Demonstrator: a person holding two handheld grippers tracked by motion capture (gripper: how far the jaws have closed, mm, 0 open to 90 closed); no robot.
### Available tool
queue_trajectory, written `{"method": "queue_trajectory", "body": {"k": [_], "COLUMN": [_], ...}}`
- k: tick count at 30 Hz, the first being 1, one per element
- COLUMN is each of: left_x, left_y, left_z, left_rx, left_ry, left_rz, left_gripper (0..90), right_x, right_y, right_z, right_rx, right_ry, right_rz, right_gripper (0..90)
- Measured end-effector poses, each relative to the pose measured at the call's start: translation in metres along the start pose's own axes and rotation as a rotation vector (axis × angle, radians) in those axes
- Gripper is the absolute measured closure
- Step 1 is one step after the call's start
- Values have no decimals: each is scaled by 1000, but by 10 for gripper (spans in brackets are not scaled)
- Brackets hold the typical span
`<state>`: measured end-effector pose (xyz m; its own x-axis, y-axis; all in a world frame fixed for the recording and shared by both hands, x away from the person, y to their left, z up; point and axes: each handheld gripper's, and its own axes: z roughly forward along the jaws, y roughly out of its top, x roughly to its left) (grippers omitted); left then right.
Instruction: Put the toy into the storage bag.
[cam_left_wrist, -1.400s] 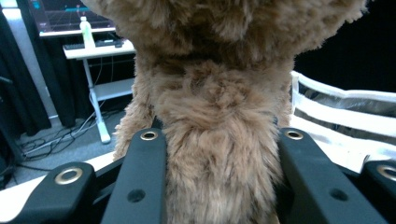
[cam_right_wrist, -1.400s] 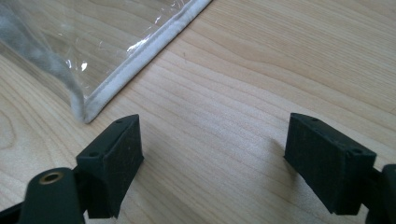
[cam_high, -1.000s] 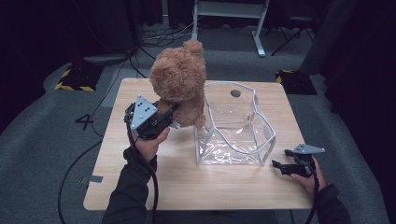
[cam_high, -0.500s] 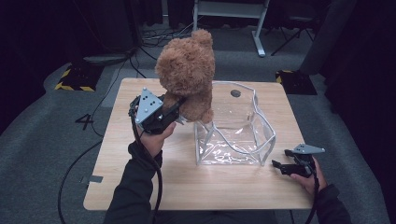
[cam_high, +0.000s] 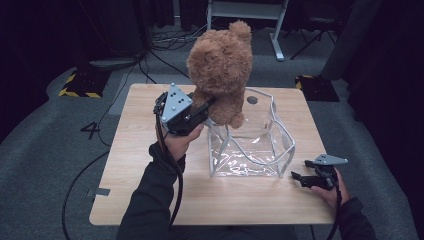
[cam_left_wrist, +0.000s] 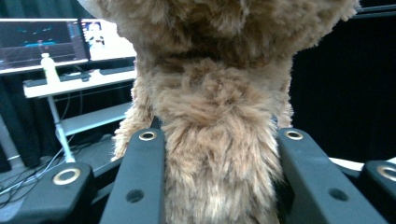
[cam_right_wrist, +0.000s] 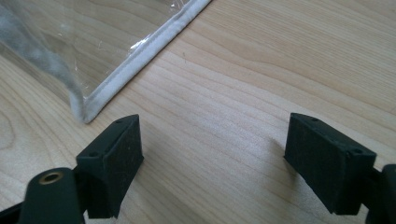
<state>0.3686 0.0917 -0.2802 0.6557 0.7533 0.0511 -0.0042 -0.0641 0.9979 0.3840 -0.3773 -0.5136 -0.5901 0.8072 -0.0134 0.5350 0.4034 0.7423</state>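
Worktop (cam_high: 150, 200): pale wood, rectangular; carries the clear bag and, at its 4 o'clock edge, the right gripper.
Teddy bear (cam_high: 222, 70): brown plush, held in the air above the worktop's 12 o'clock half, its lower part hanging over the bag's 10 o'clock corner. In the left gripper view its fur (cam_left_wrist: 219, 140) packs the gap between both fingers.
Clear bag (cam_high: 252, 137): transparent, white-edged, standing open at mid-worktop, slightly toward 3 o'clock. One white-bound bottom corner (cam_right_wrist: 88, 109) lies just beyond the right gripper's fingers, not touching them.
Left gripper (cam_high: 202, 107): raised at the bag's 9 o'clock side, grey plate on top, fingers clenched on the teddy bear's lower body; which limb or part they hold is hard to tell under the fur.
Right gripper (cam_high: 300, 179): low at the worktop's 4 o'clock edge, near the bag's 4 o'clock corner; fingers spread wide and released, bare wood between them.
Monitors (cam_left_wrist: 42, 42): lit screens on a desk behind the teddy bear, at 10 o'clock in the left gripper view.
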Motion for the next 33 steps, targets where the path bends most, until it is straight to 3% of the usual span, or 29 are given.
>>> {"method": "queue_trajectory", "body": {"k": [14,33], "left_x": [-22,-41], "left_y": [6,10], "left_z": [32,56], "left_rx": [11,37], "left_ry": [-78,-119], "left_rz": [5,23], "left_gripper": [677,676], "right_x": [0,0], "right_y": [0,0], "right_z": [0,0], "right_rx": [-1,-2], "right_ry": [-1,0], "right_rz": [-2,-2], "right_gripper": [189,189]}}
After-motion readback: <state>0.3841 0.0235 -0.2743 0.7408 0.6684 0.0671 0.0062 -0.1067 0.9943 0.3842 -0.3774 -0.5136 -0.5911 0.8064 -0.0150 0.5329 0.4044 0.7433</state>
